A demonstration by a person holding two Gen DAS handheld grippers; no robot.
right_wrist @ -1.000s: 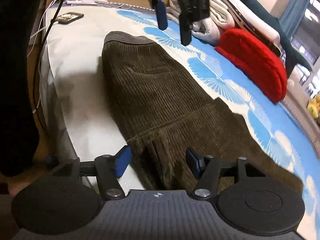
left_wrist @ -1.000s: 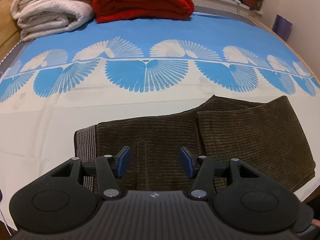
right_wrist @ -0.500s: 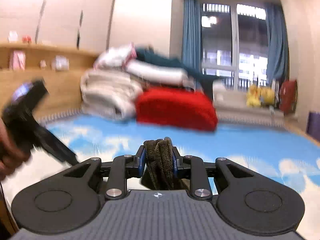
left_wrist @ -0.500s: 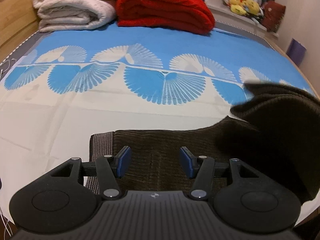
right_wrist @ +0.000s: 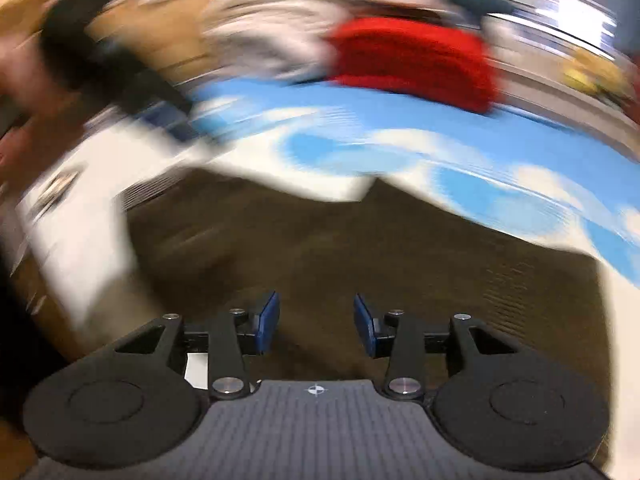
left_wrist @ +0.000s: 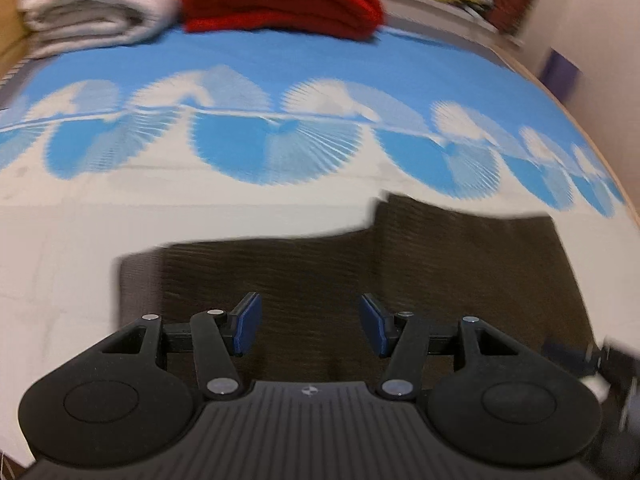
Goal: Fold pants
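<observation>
Pants lie folded on the bed; both grippers are empty above them.

We see the bed sheet (left_wrist: 120, 208) under the dark brown corduroy pants (left_wrist: 440, 264), which lie flat along its near edge, legs doubled over at the right, ribbed waistband at the left. Risk: the top layer sits skewed, so a careless pinch may catch one layer only and drag the fold open. The left gripper (left_wrist: 310, 328) stands moderately wide, gripping nothing. The right gripper (right_wrist: 316, 328) has just been opening; nothing is pinched between its pads.
</observation>
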